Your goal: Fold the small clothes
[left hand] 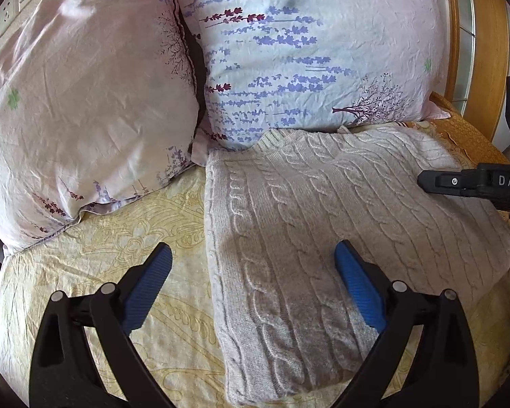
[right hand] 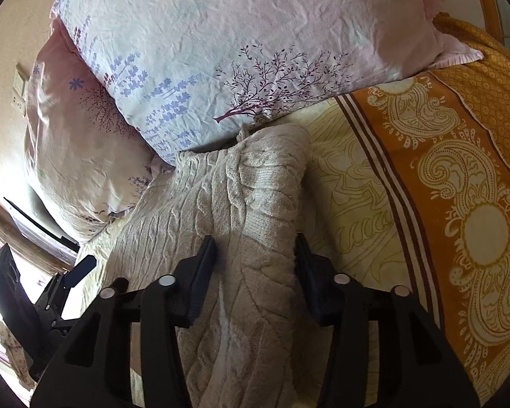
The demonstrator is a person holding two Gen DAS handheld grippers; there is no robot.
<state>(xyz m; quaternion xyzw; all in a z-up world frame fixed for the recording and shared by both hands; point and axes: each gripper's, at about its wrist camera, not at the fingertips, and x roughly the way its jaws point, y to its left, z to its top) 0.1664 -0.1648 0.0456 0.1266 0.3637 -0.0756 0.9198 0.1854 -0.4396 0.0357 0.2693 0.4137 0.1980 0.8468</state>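
The cream cable-knit sweater (left hand: 323,224) lies folded on the yellow patterned bedsheet (left hand: 146,238), its far end touching the lavender-print pillows (left hand: 289,51). The left gripper (left hand: 253,282) hovers with jaws spread wide astride the sweater's left edge; the right gripper (right hand: 255,272) has a thick fold of knit between its fingers, seemingly pinched, though I cannot tell how firmly. I'd carry that fold across evenly, left side steadying. Its long axis runs from the grippers toward the pillows.
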